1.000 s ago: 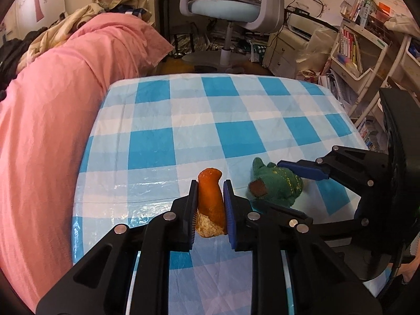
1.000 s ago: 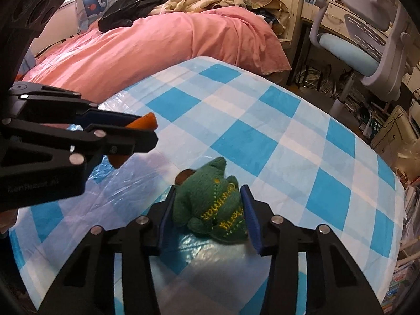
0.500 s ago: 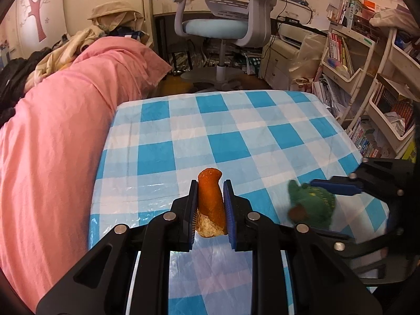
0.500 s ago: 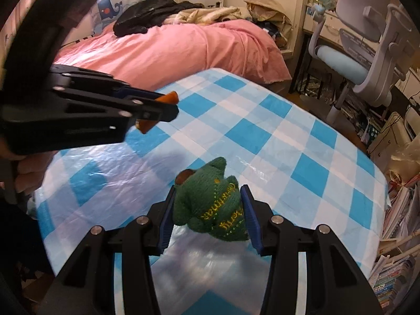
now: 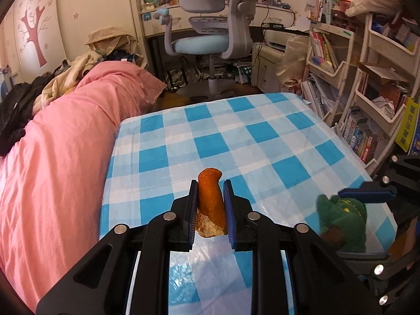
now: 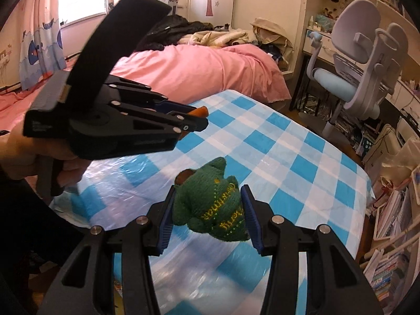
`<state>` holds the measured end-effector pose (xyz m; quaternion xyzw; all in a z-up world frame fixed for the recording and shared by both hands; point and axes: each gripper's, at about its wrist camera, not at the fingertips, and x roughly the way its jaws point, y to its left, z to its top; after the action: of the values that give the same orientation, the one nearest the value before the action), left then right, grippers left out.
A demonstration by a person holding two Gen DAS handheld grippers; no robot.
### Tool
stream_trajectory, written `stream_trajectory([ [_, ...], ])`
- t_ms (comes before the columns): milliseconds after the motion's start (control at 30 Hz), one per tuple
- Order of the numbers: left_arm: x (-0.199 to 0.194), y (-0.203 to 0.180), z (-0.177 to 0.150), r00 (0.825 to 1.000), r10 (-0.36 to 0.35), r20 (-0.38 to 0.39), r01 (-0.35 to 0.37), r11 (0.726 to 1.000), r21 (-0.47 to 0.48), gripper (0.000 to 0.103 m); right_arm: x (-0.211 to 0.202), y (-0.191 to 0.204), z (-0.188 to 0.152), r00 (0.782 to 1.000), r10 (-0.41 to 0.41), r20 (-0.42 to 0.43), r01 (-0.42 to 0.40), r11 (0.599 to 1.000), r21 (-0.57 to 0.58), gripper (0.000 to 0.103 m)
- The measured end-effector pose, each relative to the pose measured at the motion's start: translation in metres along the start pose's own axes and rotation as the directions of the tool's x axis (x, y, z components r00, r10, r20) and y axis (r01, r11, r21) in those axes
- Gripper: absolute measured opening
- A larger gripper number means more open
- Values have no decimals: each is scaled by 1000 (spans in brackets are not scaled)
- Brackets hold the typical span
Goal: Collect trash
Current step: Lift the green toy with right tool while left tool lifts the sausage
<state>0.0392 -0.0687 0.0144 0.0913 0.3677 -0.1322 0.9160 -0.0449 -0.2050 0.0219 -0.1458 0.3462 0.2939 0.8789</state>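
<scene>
My left gripper (image 5: 210, 204) is shut on an orange peel piece (image 5: 210, 199) with a pale torn lower end, held above the blue-and-white checked table (image 5: 236, 136). My right gripper (image 6: 208, 210) is shut on a green knitted toy (image 6: 210, 207) with yellow stitching and a brown patch, also held above the table. In the left wrist view the toy (image 5: 341, 223) and the right gripper show at the right edge. In the right wrist view the left gripper (image 6: 194, 120) is at the upper left with the peel's orange tip (image 6: 200, 110) poking out.
A bed with a pink cover (image 5: 60, 136) runs along the table's left side. A grey-and-blue office chair (image 5: 210, 34) stands beyond the far edge. Shelves crammed with books (image 5: 367, 120) stand to the right. The table is covered in shiny plastic film.
Both grippers have risen well above the table with their objects still held. The right gripper has moved away to the right of the left one.
</scene>
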Motion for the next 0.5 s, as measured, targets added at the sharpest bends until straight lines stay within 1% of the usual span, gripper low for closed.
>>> stream_trajectory([
  [233, -28, -11, -16, 1000, -5, 16, 5, 1000, 4, 18, -21, 12, -14, 999, 13, 30, -14, 999, 34, 48],
  [367, -44, -11, -31, 1000, 12, 22, -13, 1000, 7, 18, -27, 26, -18, 998, 45, 39, -45, 999, 14, 48],
  [500, -58, -3, -48, 1000, 23, 17, -23, 1000, -22, 18, -28, 41, -24, 996, 80, 28, -79, 997, -10, 48],
])
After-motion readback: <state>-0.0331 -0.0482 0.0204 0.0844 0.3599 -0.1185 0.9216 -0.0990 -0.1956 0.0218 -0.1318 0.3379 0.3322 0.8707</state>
